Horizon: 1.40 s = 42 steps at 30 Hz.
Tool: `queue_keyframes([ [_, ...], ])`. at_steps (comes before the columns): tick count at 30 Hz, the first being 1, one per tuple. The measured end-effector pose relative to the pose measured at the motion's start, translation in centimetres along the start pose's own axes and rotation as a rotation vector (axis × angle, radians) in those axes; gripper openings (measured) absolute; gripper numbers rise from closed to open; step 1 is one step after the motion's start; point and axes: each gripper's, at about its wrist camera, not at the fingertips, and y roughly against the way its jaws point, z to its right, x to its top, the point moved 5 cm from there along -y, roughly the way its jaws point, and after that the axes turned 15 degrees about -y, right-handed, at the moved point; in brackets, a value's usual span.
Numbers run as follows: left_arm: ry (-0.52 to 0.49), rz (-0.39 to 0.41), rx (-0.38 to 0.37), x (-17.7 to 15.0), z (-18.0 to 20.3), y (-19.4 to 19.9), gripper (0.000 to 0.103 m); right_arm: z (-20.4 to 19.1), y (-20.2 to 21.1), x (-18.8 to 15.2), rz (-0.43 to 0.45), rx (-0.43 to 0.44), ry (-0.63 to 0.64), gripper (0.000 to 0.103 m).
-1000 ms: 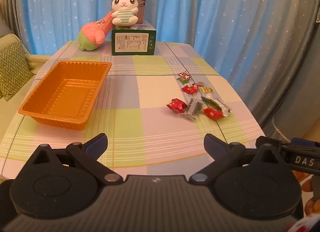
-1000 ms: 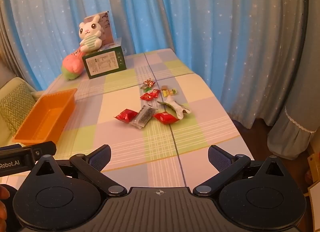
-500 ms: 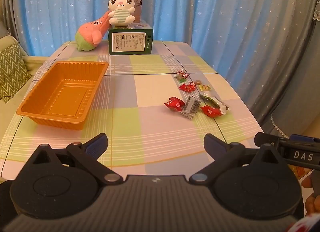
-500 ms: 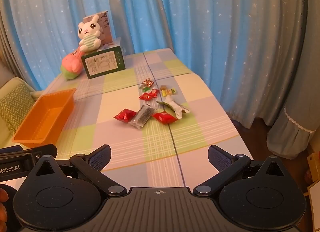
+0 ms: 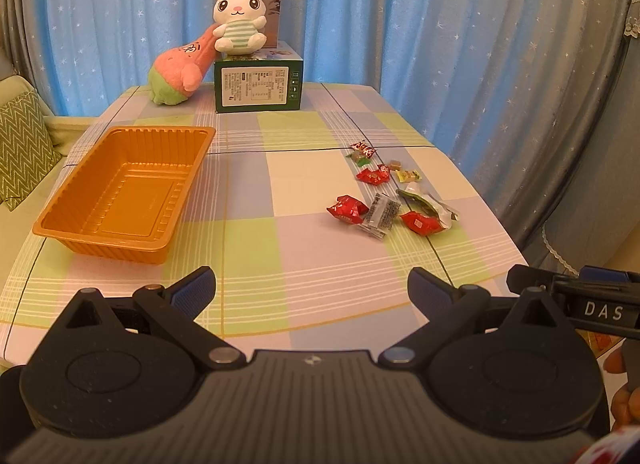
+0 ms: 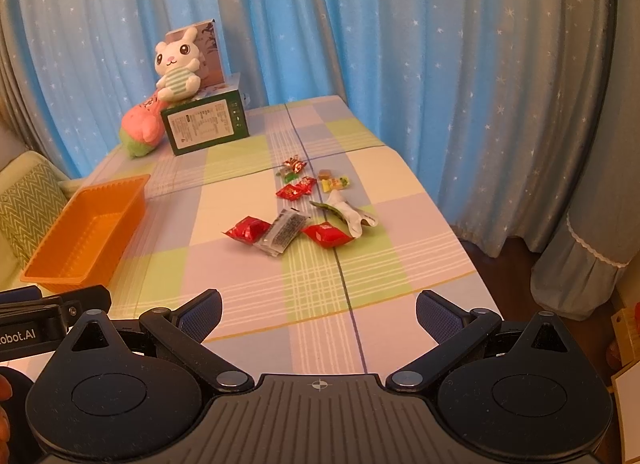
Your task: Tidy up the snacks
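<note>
Several wrapped snacks lie scattered on the right half of the checked table: red packets, a clear grey-printed packet, a green-and-white wrapper and small candies. An empty orange tray sits on the left half. My left gripper hovers open over the table's near edge, holding nothing. My right gripper is also open and empty above the near edge, well short of the snacks.
A green box stands at the far end with a white bunny plush on it and a pink plush beside it. Blue curtains surround the table. A sofa cushion is at left.
Both views have shifted slightly; the left gripper's view tilted a little so the tray and snacks sit marginally lower and left. Both grippers stay open and nothing on the table moved.
</note>
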Motion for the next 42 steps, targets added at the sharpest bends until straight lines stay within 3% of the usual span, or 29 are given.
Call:
queue_keyframes([
  [42, -0.011, 0.005, 0.000, -0.08, 0.54, -0.22, 0.102, 0.71, 0.09, 0.38, 0.000, -0.002, -0.006, 0.102],
])
